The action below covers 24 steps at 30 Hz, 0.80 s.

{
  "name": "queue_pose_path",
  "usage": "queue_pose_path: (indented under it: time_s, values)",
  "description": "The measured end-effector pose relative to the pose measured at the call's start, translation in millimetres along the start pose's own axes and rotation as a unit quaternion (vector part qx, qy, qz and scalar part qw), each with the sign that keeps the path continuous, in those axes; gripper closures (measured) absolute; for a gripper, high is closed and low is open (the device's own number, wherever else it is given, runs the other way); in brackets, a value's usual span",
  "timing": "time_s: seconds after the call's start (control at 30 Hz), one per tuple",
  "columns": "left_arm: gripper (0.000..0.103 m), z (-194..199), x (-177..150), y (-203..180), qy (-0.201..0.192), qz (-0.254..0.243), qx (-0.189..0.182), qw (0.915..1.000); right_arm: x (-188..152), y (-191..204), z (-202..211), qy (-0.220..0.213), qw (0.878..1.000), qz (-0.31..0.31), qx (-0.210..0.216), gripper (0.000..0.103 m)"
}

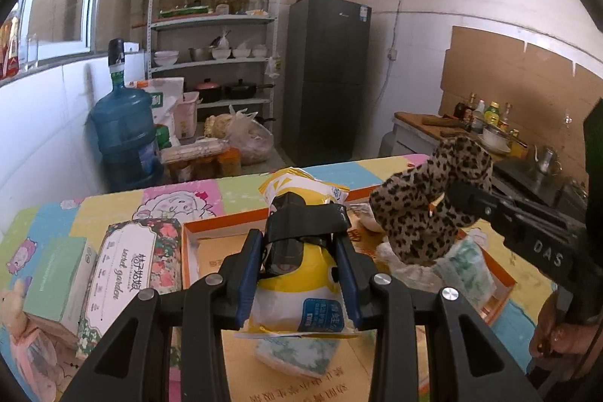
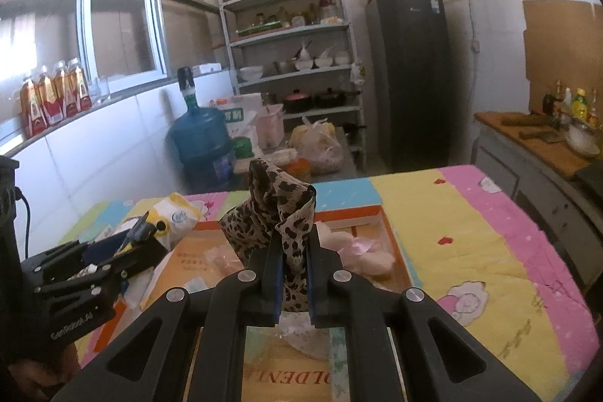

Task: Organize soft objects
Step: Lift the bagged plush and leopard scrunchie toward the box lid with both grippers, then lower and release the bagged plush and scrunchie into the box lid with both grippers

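Clamped in the left gripper (image 1: 299, 251), yellow pouch (image 1: 297, 292) runs lengthwise up-frame; right gripper (image 2: 293, 274) pinches upright leopard cloth (image 2: 280, 213) above the orange tray (image 2: 395, 243).

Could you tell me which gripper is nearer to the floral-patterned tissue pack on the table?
Left. The left gripper is beside the floral-patterned tissue pack; the right gripper is beyond it, across the orange box.
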<state>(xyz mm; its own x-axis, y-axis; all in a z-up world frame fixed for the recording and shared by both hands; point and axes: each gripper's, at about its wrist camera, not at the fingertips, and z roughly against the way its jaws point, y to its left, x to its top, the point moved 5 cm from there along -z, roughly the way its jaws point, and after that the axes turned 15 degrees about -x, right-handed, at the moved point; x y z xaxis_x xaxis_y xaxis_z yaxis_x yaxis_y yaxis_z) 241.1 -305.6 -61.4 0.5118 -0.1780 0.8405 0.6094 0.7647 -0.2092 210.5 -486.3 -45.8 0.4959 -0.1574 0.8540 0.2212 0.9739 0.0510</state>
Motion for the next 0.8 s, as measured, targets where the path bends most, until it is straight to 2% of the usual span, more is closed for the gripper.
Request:
queue_pose_path:
  time_s: [0.17, 0.47, 0.7, 0.77, 0.8]
  values:
    - [0.064, -10.6, 0.9, 17.3, 0.012, 0.02, 0.018, 0.9996, -1.4, 4.0, -14.1, 0.01, 1.0, 0.001, 0.012, 0.093]
    - [0.064, -33.7, -8.0, 27.1, 0.05, 0.041, 0.023, 0.9976, -8.2, 8.5, -35.4, 0.036, 0.999, 0.006, 0.019, 0.092]
    - [0.064, -36.5, -7.6, 37.3, 0.06, 0.066, 0.029, 0.9956, -12.8, 8.1, -44.1, 0.051, 0.998, 0.005, 0.023, 0.091]
    - [0.058, -36.9, -7.0, 38.9, 0.061, 0.069, 0.032, 0.9952, -12.5, 9.2, -46.6, 0.054, 0.998, 0.005, 0.019, 0.09]
    - [0.054, -37.1, -7.3, 38.8, 0.062, 0.07, 0.029, 0.9952, -13.0, 9.4, -47.3, 0.056, 0.998, 0.005, 0.018, 0.085]
